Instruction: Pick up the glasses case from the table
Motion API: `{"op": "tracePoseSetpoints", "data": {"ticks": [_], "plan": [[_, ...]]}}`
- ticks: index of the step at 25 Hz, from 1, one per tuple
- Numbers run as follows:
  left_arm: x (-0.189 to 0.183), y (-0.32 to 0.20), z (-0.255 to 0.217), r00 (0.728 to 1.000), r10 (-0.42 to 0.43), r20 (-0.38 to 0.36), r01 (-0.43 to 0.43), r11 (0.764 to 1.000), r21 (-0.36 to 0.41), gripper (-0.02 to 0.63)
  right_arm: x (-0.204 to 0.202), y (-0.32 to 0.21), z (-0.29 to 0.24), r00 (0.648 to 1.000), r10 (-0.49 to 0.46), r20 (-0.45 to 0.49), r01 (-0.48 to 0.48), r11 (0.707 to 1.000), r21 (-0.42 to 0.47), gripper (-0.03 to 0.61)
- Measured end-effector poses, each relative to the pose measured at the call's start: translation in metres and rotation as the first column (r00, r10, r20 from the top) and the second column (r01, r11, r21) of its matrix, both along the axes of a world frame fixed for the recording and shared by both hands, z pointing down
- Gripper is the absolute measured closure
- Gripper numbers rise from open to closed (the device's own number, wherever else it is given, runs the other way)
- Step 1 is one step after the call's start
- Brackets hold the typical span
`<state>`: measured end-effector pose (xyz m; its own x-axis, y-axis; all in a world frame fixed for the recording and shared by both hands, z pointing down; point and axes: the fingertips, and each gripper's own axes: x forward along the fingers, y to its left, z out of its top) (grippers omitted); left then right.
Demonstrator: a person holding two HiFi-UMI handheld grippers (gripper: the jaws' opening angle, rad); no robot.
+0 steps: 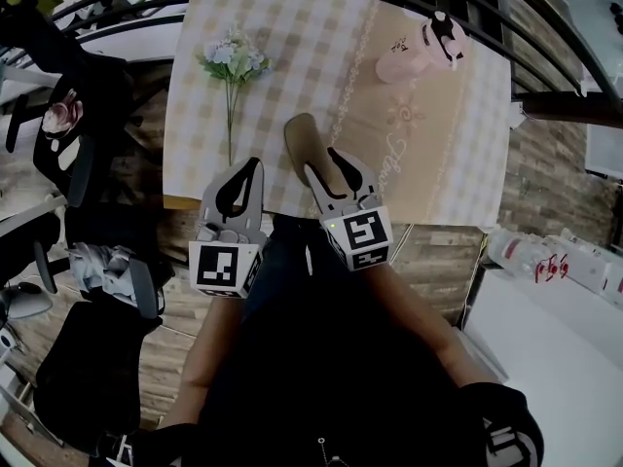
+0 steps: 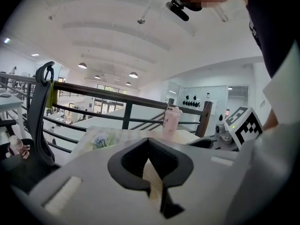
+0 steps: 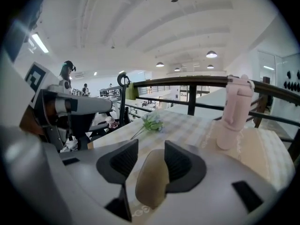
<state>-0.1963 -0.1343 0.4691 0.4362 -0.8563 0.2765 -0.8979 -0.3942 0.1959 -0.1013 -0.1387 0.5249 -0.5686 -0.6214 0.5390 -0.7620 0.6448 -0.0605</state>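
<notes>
A tan oval glasses case (image 1: 302, 139) lies on the checked tablecloth (image 1: 438, 163) near the table's front edge. My right gripper (image 1: 326, 168) reaches over it from the near side. In the right gripper view the case (image 3: 152, 186) lies between the jaws, close against the right finger (image 3: 180, 165), with a gap to the left one; the right gripper (image 3: 151, 146) is open. My left gripper (image 1: 255, 166) hangs at the table's front edge to the left of the case. Its fingertips meet, with nothing in them; the left gripper view shows the left gripper (image 2: 149, 140) shut too.
A sprig of pale flowers (image 1: 232, 61) lies at the table's far left. A pink bottle (image 1: 419, 52) stands at the far right. A dark railing (image 1: 545, 105) runs behind and beside the table. Office chairs (image 1: 68, 134) stand to the left.
</notes>
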Motion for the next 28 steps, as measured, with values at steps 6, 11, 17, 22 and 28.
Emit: {"op": "tracePoseSetpoints", "data": {"ticks": [6,11,17,22,28], "plan": [[0.005,-0.008,0.017,1.000,0.006,0.025,-0.006,0.999,-0.037,0.603,-0.004,-0.003,0.022,0.999,-0.037,-0.012,0.036,0.997,-0.062,0.406],[0.013,-0.010,0.030,0.998,0.030,0.048,-0.026,0.997,-0.076,0.603,-0.005,-0.006,0.037,0.999,-0.044,-0.011,0.042,0.992,-0.116,0.381],[0.021,-0.008,0.047,0.993,0.075,0.086,-0.065,0.992,-0.110,0.603,-0.005,-0.008,0.057,0.997,-0.065,-0.037,0.057,0.981,-0.183,0.351],[0.026,-0.007,0.065,0.989,0.115,0.094,-0.100,0.983,-0.151,0.603,-0.003,-0.009,0.068,0.995,-0.083,-0.064,0.066,0.972,-0.224,0.333],[0.029,-0.009,0.078,0.985,0.132,0.108,-0.111,0.976,-0.185,0.603,-0.002,-0.009,0.082,0.991,-0.096,-0.091,0.066,0.955,-0.289,0.306]]}}
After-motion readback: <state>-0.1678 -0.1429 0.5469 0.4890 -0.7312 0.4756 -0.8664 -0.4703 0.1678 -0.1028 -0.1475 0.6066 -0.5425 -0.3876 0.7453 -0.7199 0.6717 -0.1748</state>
